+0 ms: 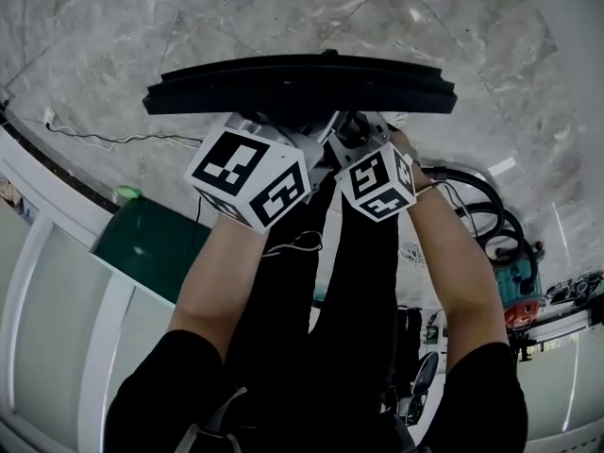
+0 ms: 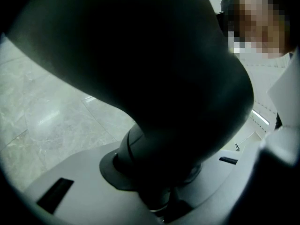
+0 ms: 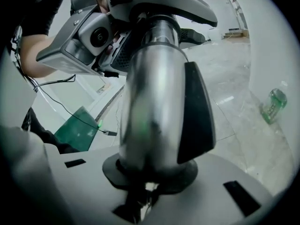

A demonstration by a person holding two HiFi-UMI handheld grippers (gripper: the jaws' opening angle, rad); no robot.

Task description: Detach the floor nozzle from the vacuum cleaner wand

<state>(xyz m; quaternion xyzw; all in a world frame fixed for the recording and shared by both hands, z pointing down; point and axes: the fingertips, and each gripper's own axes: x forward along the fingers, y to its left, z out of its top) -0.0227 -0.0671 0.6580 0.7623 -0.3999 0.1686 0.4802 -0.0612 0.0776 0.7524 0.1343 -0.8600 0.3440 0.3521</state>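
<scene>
The nozzle (image 1: 300, 85) is black; the wand (image 3: 152, 107) is shiny silver with a black strip. Under the nozzle, the floor (image 1: 94, 45) is grey veined marble. Beside the nozzle, the cubes (image 1: 250, 176) are white with black square markers.

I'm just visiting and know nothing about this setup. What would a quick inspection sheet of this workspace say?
Surface: glossy grey marble floor.
Job's things: wide black floor nozzle ahead of both grippers; silver metal wand with a black clip.
Clutter: green bottle on the floor.
Grippers: left gripper shut on black curved neck; right gripper shut on the wand.
Cables: thin cable lying on the floor; black looped hoses at the right.
Surroundings: white-framed panels, dark green board.
</scene>
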